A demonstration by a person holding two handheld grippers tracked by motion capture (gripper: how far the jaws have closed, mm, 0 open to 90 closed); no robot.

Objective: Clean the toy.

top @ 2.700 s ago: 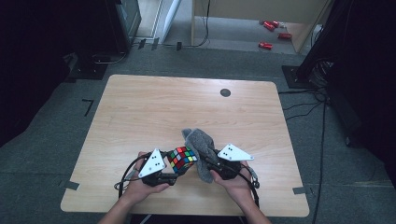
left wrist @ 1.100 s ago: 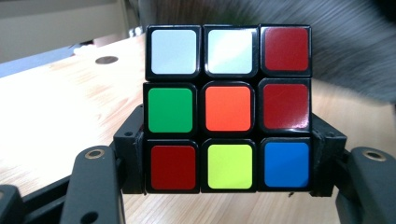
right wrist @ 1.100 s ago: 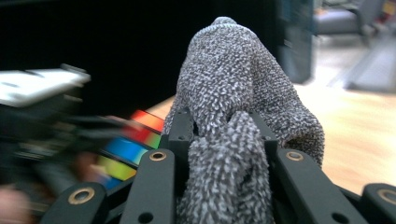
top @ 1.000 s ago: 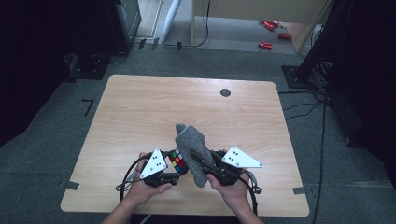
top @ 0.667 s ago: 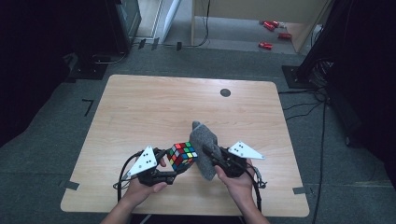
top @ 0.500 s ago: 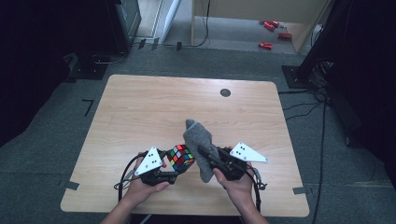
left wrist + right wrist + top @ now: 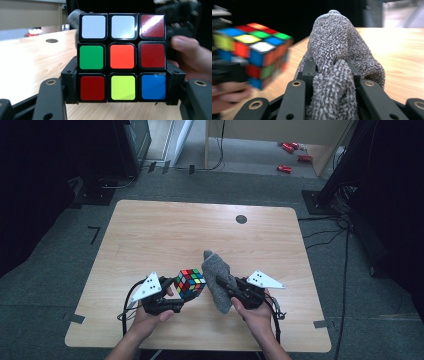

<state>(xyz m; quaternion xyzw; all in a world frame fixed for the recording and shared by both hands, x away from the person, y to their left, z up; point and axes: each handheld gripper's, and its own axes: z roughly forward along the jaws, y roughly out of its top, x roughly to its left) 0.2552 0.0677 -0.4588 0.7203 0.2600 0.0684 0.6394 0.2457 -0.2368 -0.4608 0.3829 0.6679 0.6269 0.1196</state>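
At the bottom centre of the high view, the person's two hands come in over the near table edge. The left gripper [image 7: 172, 297] is clamped on a scrambled puzzle cube [image 7: 190, 283], held just left of centre, lifted off the wooden table [image 7: 165, 235]. The right gripper [image 7: 227, 287] is closed on a grey knitted cloth [image 7: 217, 277], which stands just beside the cube. Farther up, a dark round grommet [image 7: 241, 219] sits near the table's far edge.

Both forearms are coming in low and side by side; the left gripper [image 7: 176, 292] is clamping its jaws tight, the right gripper [image 7: 223, 286] is pinching shut too, angled inward.
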